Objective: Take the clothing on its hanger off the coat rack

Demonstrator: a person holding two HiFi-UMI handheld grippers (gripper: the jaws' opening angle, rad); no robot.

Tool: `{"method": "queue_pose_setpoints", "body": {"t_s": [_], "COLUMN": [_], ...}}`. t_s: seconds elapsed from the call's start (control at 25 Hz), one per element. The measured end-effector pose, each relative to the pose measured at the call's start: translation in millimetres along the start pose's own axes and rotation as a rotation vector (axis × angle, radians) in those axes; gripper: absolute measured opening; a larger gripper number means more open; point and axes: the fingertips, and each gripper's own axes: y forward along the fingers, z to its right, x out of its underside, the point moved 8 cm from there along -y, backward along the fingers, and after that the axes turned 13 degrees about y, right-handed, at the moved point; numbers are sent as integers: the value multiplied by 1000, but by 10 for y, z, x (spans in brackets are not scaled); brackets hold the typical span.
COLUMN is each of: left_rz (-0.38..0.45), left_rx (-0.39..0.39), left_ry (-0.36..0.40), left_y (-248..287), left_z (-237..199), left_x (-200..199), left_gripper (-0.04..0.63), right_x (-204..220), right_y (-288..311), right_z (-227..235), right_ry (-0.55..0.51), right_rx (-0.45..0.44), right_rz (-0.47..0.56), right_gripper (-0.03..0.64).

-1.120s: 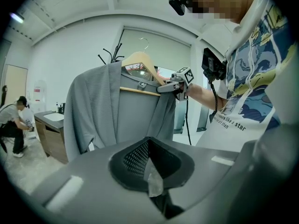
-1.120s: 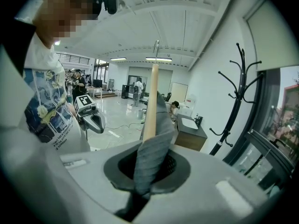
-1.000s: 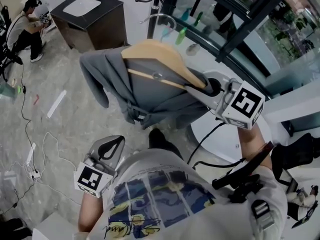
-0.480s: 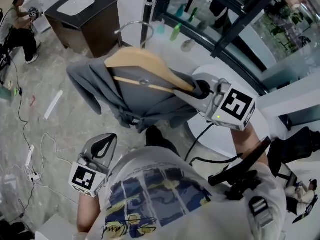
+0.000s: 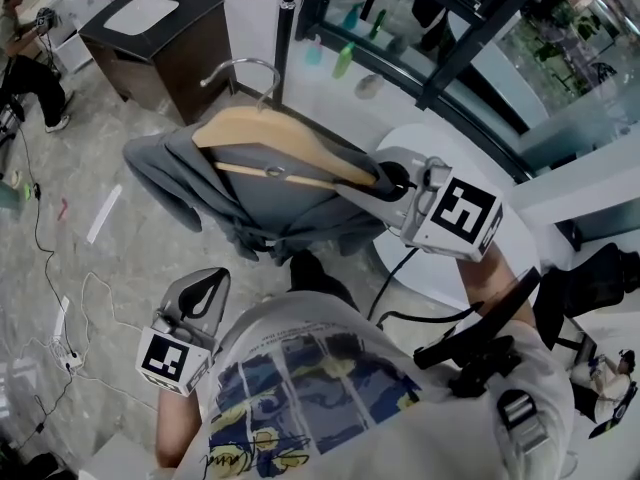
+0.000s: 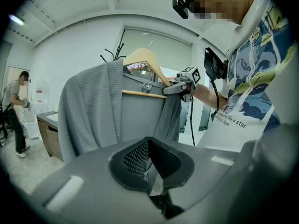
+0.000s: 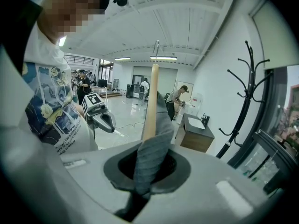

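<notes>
A grey garment (image 5: 270, 203) hangs on a wooden hanger (image 5: 270, 133) whose metal hook (image 5: 240, 68) is free in the air, clear of the black coat rack (image 5: 288, 8). My right gripper (image 5: 385, 180) is shut on the hanger's right end, with grey cloth pinched along with the wood (image 7: 150, 101). In the left gripper view the garment (image 6: 93, 111) drapes from the hanger (image 6: 140, 59), held up by the right gripper (image 6: 175, 88). My left gripper (image 5: 210, 280) stays low beside my body, fingertips together, holding nothing.
A dark cabinet with a white sink (image 5: 150, 28) stands left of the rack. Cables (image 5: 70, 298) lie on the floor. A person (image 5: 20, 28) is at the far left. A round white table (image 5: 450, 278) is under my right arm. Bottles (image 5: 345, 63) line the window ledge.
The right gripper has carried the hanger and garment away from the coat rack pole, leftward and toward me. The left gripper has hardly moved.
</notes>
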Motion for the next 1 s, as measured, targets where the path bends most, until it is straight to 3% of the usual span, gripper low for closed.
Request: {"method": "queue_pose_setpoints", "body": {"t_s": [1.0], "left_rz": [-13], "left_rx": [10], "left_ry": [-24], "left_y": [40], "left_z": [-200], "left_x": [102], "left_gripper": [2], "right_x": [-95], "right_y": [196], "right_z": [159], "right_ry": [-12], "right_rx": [7], "right_rz": [-23], "right_gripper": [9]}}
